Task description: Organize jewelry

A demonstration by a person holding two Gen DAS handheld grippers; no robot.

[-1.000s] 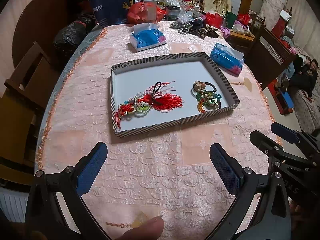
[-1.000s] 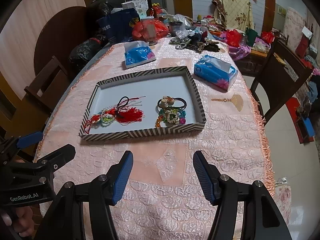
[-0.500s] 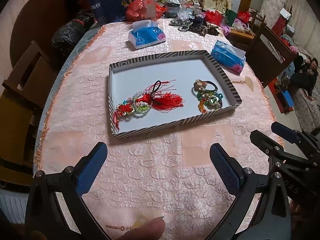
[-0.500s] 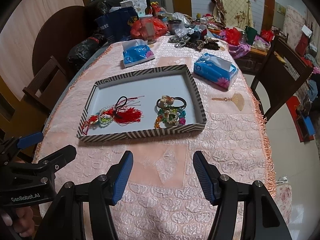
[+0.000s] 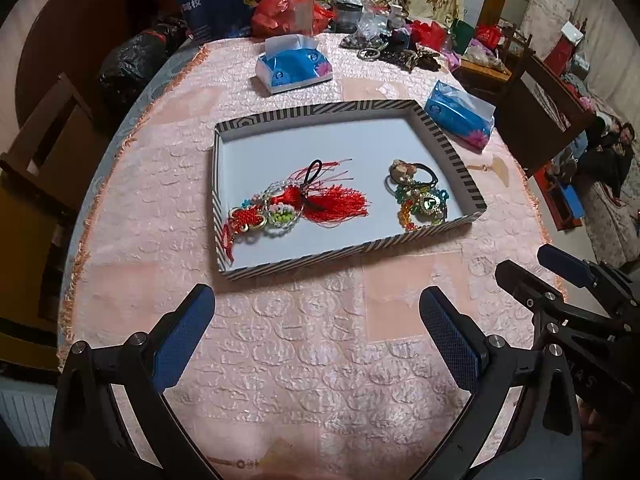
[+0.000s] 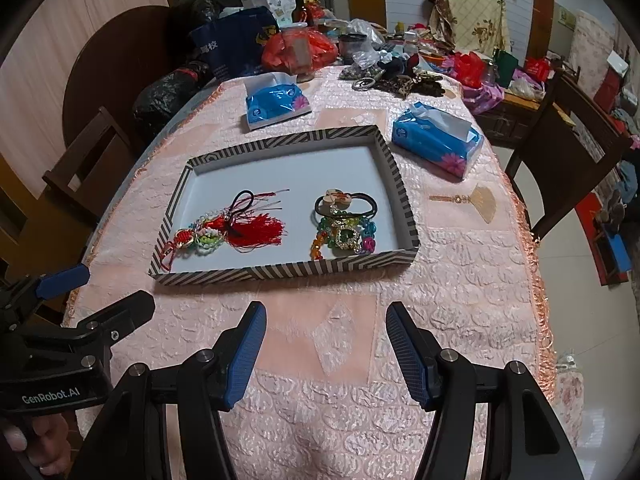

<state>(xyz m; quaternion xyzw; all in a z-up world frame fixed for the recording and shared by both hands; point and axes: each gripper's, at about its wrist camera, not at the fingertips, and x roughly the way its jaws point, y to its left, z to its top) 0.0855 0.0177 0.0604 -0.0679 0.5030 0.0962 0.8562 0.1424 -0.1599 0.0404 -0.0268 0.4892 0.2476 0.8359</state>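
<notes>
Two jewelry clusters (image 6: 228, 230) (image 6: 346, 226) are already lying in the tray (image 6: 280, 270); a fan pendant (image 6: 478, 202) is waiting right on the bench, both grippers (image 5: 316, 334) (image 6: 326, 350) hovering near with fingers spread, empty.

I'm holding both grippers low, side by side, pointing fwd. Left gripper (image 5: 316, 332) is gaping wide, blue pads (image 5: 182, 340) well apart, nothing btwn them. Right gripper (image 6: 325, 352) is also standing open, narrower gap, pads (image 6: 244, 356) empty. Right one is showing at the left cam's right edge; left one w/ my fingers (image 6: 44, 446) on its handle at the right cam's left edge.
</notes>
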